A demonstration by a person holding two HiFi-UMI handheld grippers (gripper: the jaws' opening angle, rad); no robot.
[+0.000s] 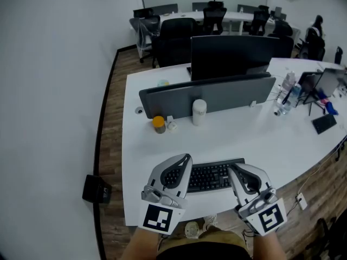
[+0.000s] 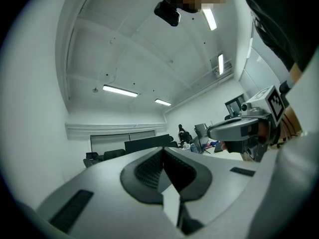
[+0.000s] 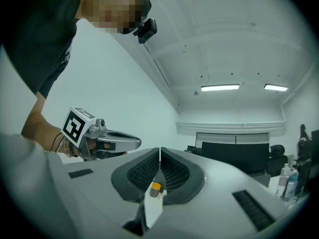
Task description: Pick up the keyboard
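Head view: the black rectangular keyboard (image 1: 209,176) lies flat on the white curved desk (image 1: 260,134), near its front edge, btwn the two tongs. The left gripper (image 1: 186,158) covers its left end and the right gripper (image 1: 232,170) its right end (contact can't be told from here). Both point away from the person, toward the long grey divider panel (image 1: 206,94). In front of that panel stand a white cylinder (image 1: 199,112) and a small jar w/ an orange lid (image 1: 158,124), well apart from the keyboard.

Left gripper view: left gripper (image 2: 163,151) jaws pressed together, nothing btwn them.

Right gripper view: right gripper (image 3: 159,154) jaws likewise together, empty; the jar (image 3: 156,187) shows far off below the tips.
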